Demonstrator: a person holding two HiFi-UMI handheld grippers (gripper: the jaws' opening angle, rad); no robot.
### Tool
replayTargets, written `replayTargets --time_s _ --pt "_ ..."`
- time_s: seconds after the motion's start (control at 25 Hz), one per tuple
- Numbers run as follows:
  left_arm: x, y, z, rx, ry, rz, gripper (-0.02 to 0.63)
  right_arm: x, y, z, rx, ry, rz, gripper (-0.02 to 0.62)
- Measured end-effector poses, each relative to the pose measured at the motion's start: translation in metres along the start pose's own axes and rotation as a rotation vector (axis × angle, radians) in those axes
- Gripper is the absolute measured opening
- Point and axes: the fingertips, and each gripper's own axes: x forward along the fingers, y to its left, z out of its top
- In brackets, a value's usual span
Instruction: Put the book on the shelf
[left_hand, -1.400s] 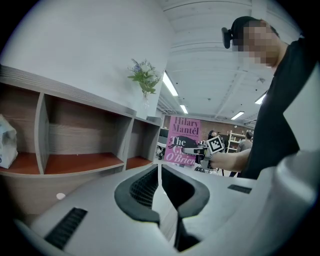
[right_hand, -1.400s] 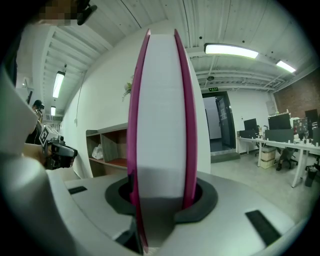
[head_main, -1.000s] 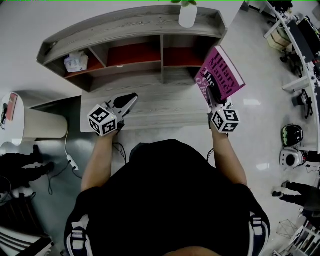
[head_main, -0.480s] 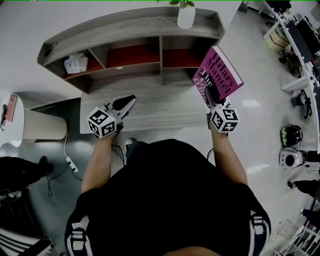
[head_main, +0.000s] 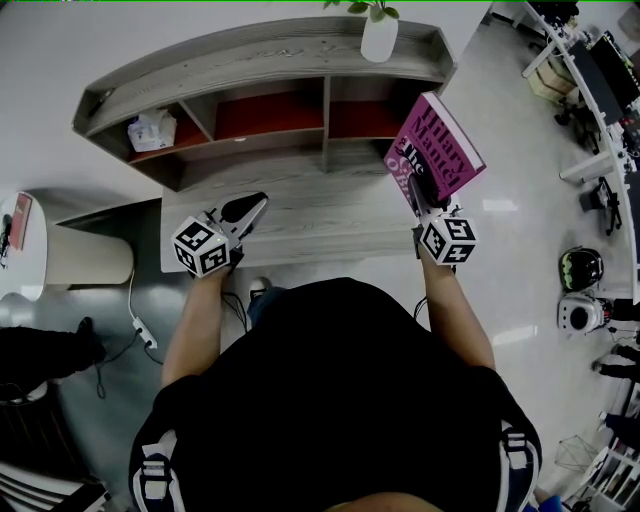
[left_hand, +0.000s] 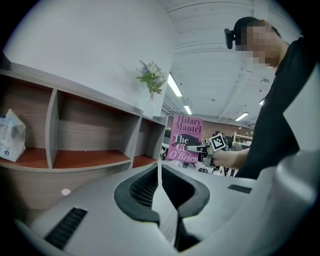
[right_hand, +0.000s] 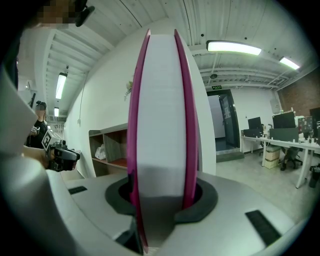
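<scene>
Right gripper is up at the right end of the desk, and its fingers are clamped on the book, one on each pink cover, with the white page edge facing back along the gripper. The book stands on end in that grip, tilted a little, front cover turned to the left. It hangs in the air just beside the right end of the shelf, outside the compartments and not resting on the desk. The shelf sits along the far side of the desk. It has a row of three open compartments with reddish floors. There's a pack of tissues in the left one, while the middle and right ones hold nothing. A white vase with a green sprig stands on the shelf's top board, toward the right. Over on the left, the left gripper hovers above the near part of the desk, angled toward the shelf's middle. Its fingers are pressed together with nothing between them. The two grippers are well apart, one at each side of the desk.
</scene>
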Motion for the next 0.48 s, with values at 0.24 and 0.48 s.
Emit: replayTargets --time_s 0.24,0.48 --pt "-0.001 0.008 0.005 0.007 0.003 -0.017 0.040 0.005 0.009 -0.001 0.005 0.004 0.001 0.150" --pt "-0.002 0.016 0.007 0.012 0.007 -0.031 0.039 0.009 0.012 -0.001 -0.026 0.006 -0.022 0.150"
